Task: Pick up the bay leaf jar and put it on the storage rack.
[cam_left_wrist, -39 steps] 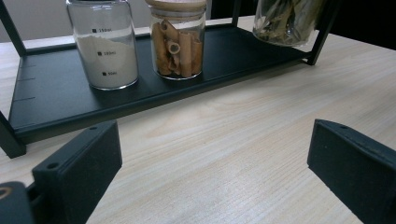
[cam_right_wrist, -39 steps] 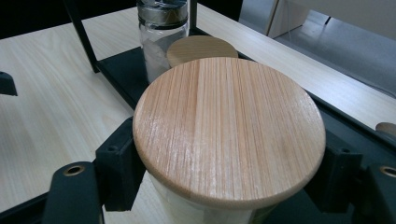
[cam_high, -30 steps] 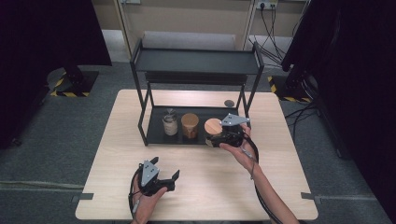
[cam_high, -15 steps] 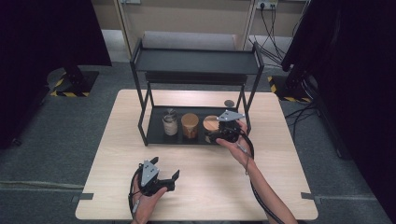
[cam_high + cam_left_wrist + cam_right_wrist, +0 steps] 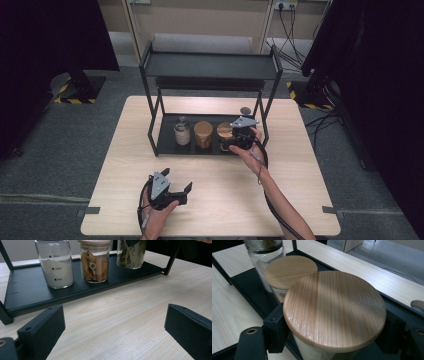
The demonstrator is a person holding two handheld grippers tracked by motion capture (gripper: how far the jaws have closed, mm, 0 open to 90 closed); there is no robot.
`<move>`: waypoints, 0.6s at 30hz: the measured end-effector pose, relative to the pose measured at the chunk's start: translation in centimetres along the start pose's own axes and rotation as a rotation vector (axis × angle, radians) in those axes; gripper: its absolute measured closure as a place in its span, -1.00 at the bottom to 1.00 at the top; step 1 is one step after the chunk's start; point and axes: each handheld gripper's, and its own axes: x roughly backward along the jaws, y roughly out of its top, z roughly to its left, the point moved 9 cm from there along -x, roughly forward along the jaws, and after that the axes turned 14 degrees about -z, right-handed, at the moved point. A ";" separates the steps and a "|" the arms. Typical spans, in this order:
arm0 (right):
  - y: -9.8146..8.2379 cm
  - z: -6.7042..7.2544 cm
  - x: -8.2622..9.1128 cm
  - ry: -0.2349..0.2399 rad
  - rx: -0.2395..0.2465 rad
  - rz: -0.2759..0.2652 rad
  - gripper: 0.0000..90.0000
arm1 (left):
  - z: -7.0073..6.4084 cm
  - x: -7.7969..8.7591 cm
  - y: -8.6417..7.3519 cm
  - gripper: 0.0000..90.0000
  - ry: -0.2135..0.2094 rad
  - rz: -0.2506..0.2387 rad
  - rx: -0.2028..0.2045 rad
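A black two-level rack (image 5: 210, 65) stands on the wooden table (image 5: 300, 190). Its bottom shelf (image 5: 32, 293) carries a jar of white powder (image 5: 57, 265), a jar of tube pasta (image 5: 95, 262) and a jar of dried leaves (image 5: 131, 252). My right gripper (image 5: 235, 140) is shut on the leaf jar just under its wooden lid (image 5: 334, 310), with a jaw on either side. The jar's base looks to rest on the shelf. The pasta jar's lid (image 5: 290, 271) lies just beyond it. My left gripper (image 5: 175, 187) rests near the table's front edge, open, nothing between its jaws.
The rack's right uprights (image 5: 263, 112) stand close to my right hand. A small round grey object (image 5: 245, 110) lies on the table behind the rack. Bare tabletop stretches between the rack and the left gripper. Cables (image 5: 295, 20) run over the floor at the back.
My right gripper has carried the leaf jar a little left and lower along the bottom shelf, closer to the pasta jar. The left gripper has stayed put.
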 end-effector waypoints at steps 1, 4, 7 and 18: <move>-0.1 -0.1 -0.1 -0.007 -0.004 0.001 -0.42 | 0.0 0.0 0.0 -0.94 0.000 0.001 0.000; -0.4 -0.5 -0.6 -0.018 -0.016 0.008 -0.42 | 0.0 0.0 0.0 -0.94 0.000 0.001 0.001; -0.6 -0.7 -0.8 -0.024 -0.024 0.009 -0.42 | 0.0 0.0 0.0 -0.94 0.000 0.000 0.002; -1.0 -1.1 -1.6 -0.040 -0.036 0.012 -0.42 | 0.0 0.0 0.0 -0.94 0.000 0.001 0.002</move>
